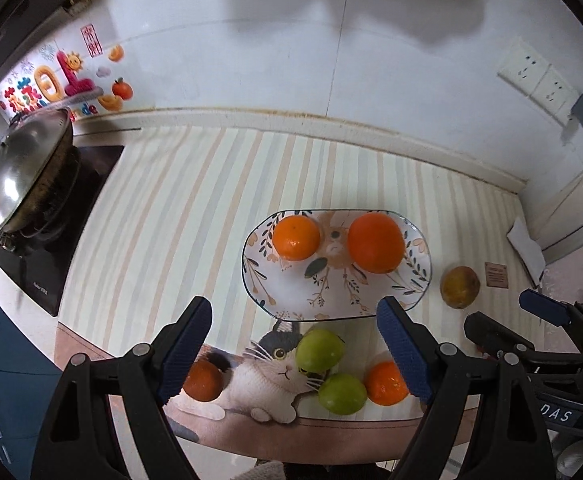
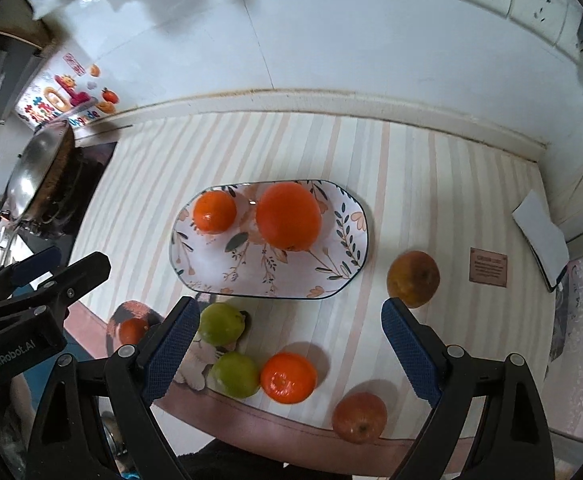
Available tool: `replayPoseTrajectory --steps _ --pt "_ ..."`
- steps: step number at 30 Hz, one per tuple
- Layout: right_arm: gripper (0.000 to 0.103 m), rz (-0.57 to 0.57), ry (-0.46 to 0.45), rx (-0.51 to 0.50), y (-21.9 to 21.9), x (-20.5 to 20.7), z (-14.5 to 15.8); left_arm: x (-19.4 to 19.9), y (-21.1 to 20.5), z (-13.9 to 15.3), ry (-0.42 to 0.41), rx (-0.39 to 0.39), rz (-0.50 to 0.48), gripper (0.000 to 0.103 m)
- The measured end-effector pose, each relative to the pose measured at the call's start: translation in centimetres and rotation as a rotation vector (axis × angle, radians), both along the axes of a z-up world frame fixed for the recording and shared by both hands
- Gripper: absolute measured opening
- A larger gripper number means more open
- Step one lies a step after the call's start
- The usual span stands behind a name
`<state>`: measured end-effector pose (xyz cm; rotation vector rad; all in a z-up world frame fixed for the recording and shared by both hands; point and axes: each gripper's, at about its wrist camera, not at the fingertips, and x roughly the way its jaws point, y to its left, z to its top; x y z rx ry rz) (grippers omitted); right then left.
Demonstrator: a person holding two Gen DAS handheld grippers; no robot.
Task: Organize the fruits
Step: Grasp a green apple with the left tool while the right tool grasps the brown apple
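Note:
A floral plate (image 1: 419,276) (image 2: 195,264) on the striped mat holds a small orange (image 1: 296,237) (image 2: 214,212) and a large orange (image 1: 376,242) (image 2: 288,216). Near the front edge lie two green fruits (image 1: 320,350) (image 1: 342,394) (image 2: 221,324) (image 2: 235,374), an orange (image 1: 387,383) (image 2: 288,377), a small orange at the left (image 1: 203,380) (image 2: 132,330), a reddish apple (image 2: 359,416) and a brownish fruit (image 1: 460,287) (image 2: 413,278) right of the plate. My left gripper (image 1: 297,344) is open above the green fruits. My right gripper (image 2: 291,346) is open above the front orange.
A wok with a lid (image 1: 23,176) (image 2: 39,168) sits on the stove at the left. A brown tag (image 1: 495,274) (image 2: 488,267) and a white notebook (image 1: 527,246) (image 2: 543,236) lie at the right. The wall with sockets (image 1: 539,76) stands behind.

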<state>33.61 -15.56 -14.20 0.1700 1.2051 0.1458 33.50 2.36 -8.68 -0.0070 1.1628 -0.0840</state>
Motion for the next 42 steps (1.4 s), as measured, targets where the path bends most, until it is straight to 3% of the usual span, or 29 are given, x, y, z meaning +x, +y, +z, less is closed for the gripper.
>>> replayPoseTrajectory --steps 8,13,20,24,30,39,41,42 --pt "0.094 -0.02 -0.085 0.035 -0.8 -3.2 3.5 -2.6 0.5 2.4 -0.051 -0.02 0.021 0.084" --pt "0.094 -0.066 -0.066 0.078 -1.9 -4.3 2.8 -3.3 1.1 1.0 -0.023 -0.011 0.045 0.084" --pt "0.094 -0.191 0.045 0.109 -5.6 -3.6 -3.1 -2.0 1.0 -5.8 0.124 0.029 0.051 0.084" --pt "0.094 -0.274 0.11 0.109 -8.5 -2.4 -7.2 -0.5 0.3 -11.0 0.247 0.027 0.028 0.084" --pt "0.095 -0.379 0.196 0.142 -12.1 0.4 -12.4 1.1 -0.2 -16.2 0.362 0.005 0.014 0.084" --pt "0.094 -0.518 0.308 0.297 -15.2 4.6 -19.1 2.0 -1.7 -18.9 0.435 -0.081 -0.014 0.086" --pt "0.087 -0.523 0.323 0.288 -15.2 5.1 -19.8 2.0 -2.0 -19.1 0.443 -0.09 -0.016 0.086" --pt "0.079 -0.524 0.327 0.286 -15.2 5.2 -20.1 2.0 -2.1 -19.3 0.448 -0.097 -0.018 0.086"
